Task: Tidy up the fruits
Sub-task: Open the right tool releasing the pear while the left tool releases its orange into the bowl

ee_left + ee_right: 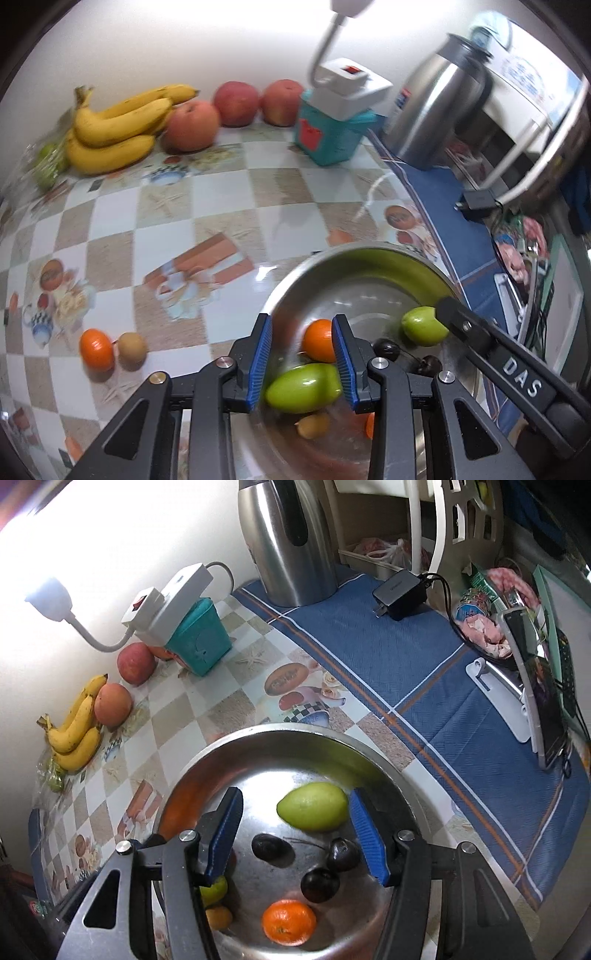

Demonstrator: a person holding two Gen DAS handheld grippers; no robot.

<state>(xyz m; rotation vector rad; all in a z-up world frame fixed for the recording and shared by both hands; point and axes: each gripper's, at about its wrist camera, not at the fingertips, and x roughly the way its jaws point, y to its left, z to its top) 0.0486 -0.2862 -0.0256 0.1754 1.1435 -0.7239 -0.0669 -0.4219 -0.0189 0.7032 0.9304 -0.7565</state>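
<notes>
A steel bowl (354, 258) (280, 738) holds two green fruits (303, 387) (313, 806), small oranges (318, 340) (289, 922), dark cherries (320, 884) and a small yellow fruit (313, 425). My left gripper (303, 363) is open above the bowl, its blue pads either side of one green fruit without gripping it. My right gripper (295, 834) is open over the bowl, the other green fruit just ahead between its fingers. An orange (96, 349) and a brown kiwi-like fruit (132, 350) lie on the table left of the bowl.
Bananas (118, 129) (75, 734) and red apples (190, 125) (112, 704) lie along the back wall. A teal box with a white power strip (332, 122) (195, 635), a steel kettle (439, 110) (288, 539), a charger (400, 589) and a phone on a stand (535, 686) stand around.
</notes>
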